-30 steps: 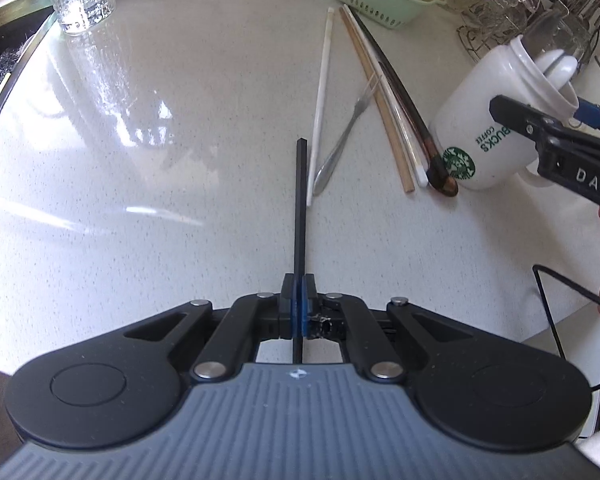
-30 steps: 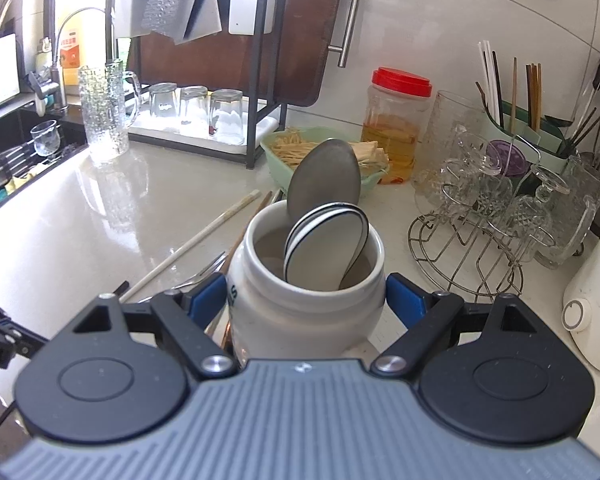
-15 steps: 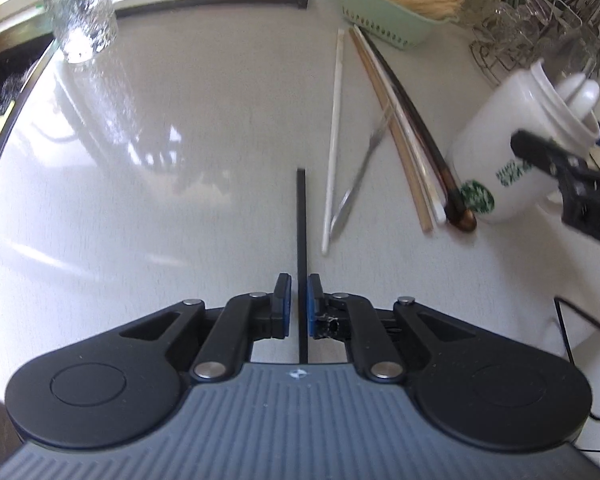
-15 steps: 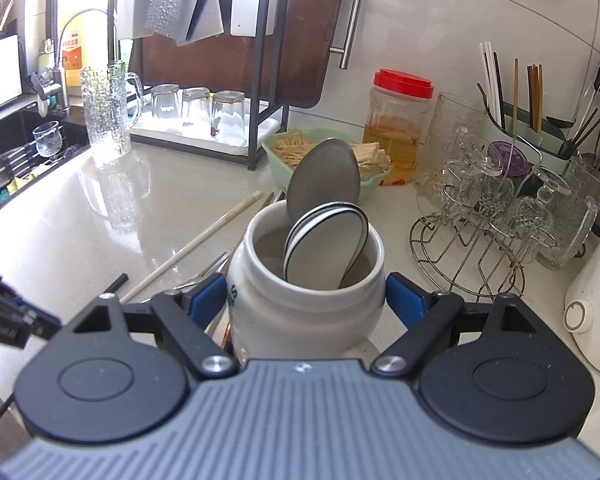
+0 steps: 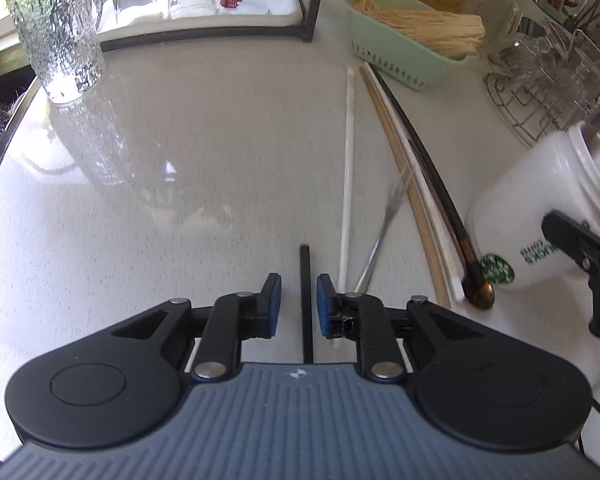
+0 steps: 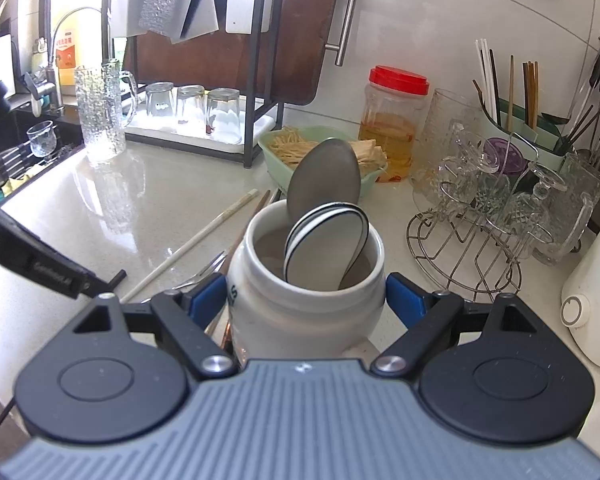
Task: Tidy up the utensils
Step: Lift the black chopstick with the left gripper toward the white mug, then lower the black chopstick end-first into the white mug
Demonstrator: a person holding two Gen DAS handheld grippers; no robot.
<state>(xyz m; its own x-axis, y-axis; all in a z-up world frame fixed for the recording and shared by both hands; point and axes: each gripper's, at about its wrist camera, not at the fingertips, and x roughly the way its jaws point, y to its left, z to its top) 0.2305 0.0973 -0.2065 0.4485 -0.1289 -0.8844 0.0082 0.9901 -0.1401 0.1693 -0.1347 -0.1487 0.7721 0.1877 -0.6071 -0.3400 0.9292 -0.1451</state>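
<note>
A black chopstick [image 5: 305,256] lies between the fingers of my left gripper [image 5: 298,284], whose jaws are opening; the blue pads stand just clear of it on both sides. To its right on the counter lie a white chopstick [image 5: 348,160], a metal fork [image 5: 380,236], wooden chopsticks [image 5: 404,184] and a long dark spoon [image 5: 432,176]. My right gripper [image 6: 306,292] is shut on a white mug [image 6: 300,312] holding a metal spoon [image 6: 324,176] and a white spoon [image 6: 328,240]. The mug [image 5: 540,208] also shows in the left wrist view.
A mint basket [image 5: 400,56] of pale sticks, a wire rack of glasses [image 6: 480,216], a red-lidded jar [image 6: 392,120] and a utensil holder [image 6: 520,120] stand behind. A tall glass mug [image 5: 56,32] and a black shelf rack [image 5: 204,12] are at the back left, the sink [image 6: 16,152] beyond.
The left gripper's jaws have parted from the black chopstick, which they pinched before. The left hand has slid forward along it toward the rack. The right gripper and mug have not moved.
</note>
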